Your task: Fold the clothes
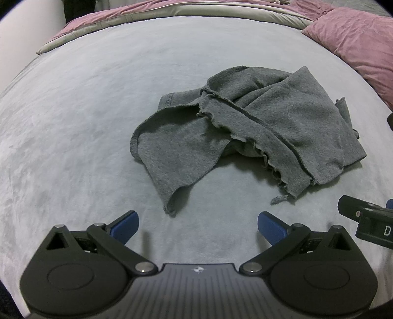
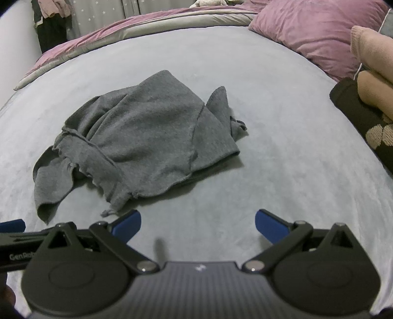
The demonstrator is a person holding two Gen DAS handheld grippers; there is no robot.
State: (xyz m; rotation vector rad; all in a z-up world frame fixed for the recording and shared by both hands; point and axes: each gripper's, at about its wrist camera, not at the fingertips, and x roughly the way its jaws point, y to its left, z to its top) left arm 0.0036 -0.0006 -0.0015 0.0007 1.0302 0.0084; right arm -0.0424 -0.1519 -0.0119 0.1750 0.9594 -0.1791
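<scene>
A crumpled grey knit garment with frilled hems lies in a heap on the light blue bed sheet. It also shows in the right wrist view, left of centre. My left gripper is open and empty, hovering just in front of the garment's near edge. My right gripper is open and empty, in front of the garment's right part. The right gripper's body shows at the right edge of the left wrist view. The left gripper's body shows at the left edge of the right wrist view.
A mauve pillow lies at the back right. A mauve and grey duvet runs along the far edge of the bed. A black patterned cloth and beige clothes lie at the right. Clothes hang at the back left.
</scene>
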